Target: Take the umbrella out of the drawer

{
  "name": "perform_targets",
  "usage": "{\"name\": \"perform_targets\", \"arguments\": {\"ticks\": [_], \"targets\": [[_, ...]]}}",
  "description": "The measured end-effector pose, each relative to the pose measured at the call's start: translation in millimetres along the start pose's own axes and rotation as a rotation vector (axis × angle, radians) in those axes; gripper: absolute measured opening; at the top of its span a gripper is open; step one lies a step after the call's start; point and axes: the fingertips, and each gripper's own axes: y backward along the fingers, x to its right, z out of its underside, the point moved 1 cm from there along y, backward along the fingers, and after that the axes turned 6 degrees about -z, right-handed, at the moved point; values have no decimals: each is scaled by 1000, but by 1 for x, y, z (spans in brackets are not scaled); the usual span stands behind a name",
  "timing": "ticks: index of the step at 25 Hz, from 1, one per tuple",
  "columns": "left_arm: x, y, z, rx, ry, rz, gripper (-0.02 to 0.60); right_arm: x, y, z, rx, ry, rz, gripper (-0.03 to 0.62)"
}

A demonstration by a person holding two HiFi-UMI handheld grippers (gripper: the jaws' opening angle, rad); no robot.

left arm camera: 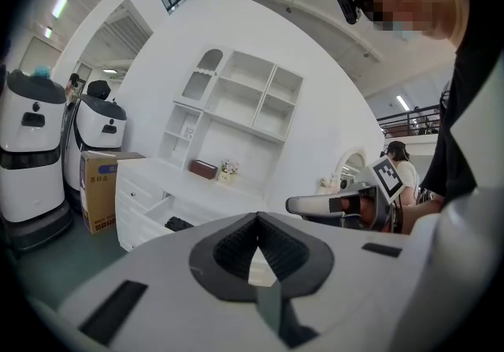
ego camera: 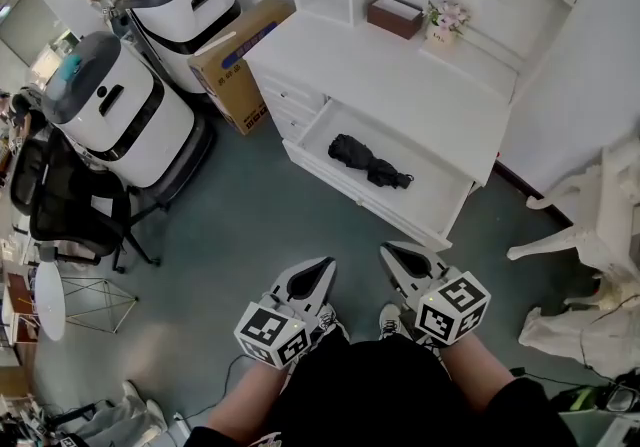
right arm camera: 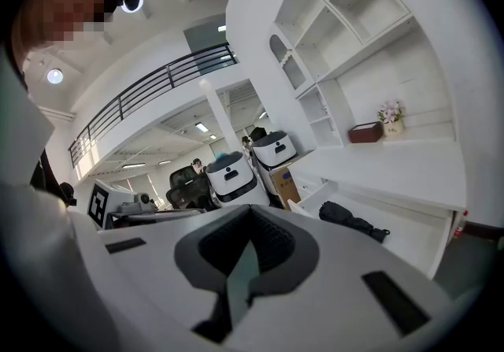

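Observation:
A folded black umbrella [ego camera: 368,161] lies in the open white drawer [ego camera: 352,197] of a white cabinet, ahead of me. Both grippers hover over the green floor, short of the drawer and touching nothing. My left gripper [ego camera: 325,265] is shut and empty, its tips meeting in the left gripper view [left arm camera: 257,216]. My right gripper [ego camera: 388,251] is also shut and empty [right arm camera: 250,213]. The umbrella [left arm camera: 179,224] shows small and far in the left gripper view. In the right gripper view the umbrella [right arm camera: 350,220] lies to the right of the jaws.
Two white barrel-shaped machines [ego camera: 120,110] [ego camera: 185,0] and a cardboard box [ego camera: 240,60] stand left of the cabinet. A black office chair [ego camera: 60,195] is at far left. A brown box [ego camera: 395,15] and a flower pot [ego camera: 445,20] sit on the cabinet top. White carved furniture [ego camera: 590,225] stands at right.

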Motion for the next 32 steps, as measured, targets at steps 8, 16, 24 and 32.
{"name": "perform_targets", "arguments": {"ticks": [8, 16, 24, 32], "targets": [[-32, -2, -6, 2, 6, 44, 3, -6, -28, -2, -4, 11, 48, 2], [-55, -1, -13, -10, -5, 101, 3, -10, -50, -5, 10, 20, 104, 2], [-71, 5, -19, -20, -39, 154, 3, -20, -63, -4, 43, 14, 150, 2], [-76, 10, -23, -23, -68, 179, 3, -24, -70, 0, 50, 13, 173, 2]]}}
